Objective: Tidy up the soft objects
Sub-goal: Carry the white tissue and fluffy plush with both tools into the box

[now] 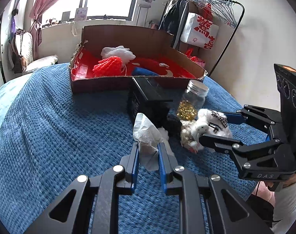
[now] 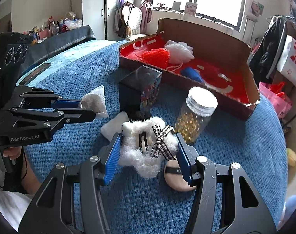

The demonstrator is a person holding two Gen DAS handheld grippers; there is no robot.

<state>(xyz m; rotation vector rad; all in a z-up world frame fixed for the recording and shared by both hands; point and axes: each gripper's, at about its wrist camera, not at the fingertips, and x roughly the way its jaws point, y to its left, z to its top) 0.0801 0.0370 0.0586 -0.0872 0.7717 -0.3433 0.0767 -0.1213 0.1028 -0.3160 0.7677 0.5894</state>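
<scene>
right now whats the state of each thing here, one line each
left hand-held gripper: shut on the white tissue packet
right hand-held gripper: shut on the fluffy white hair clip
cardboard box: open, red knit piece, white knit piece and blue item inside
glass jar: upright, lid on, partly filled with gold bits
dark box: standing on the blue blanket
beige powder puff: lying flat on the blanket

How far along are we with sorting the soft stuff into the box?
Done: red knit, white puff and blue piece lie in the cardboard box. In hand: left gripper pinches a tissue packet; right gripper clamps a fluffy white clip. Left: beige powder puff.
</scene>
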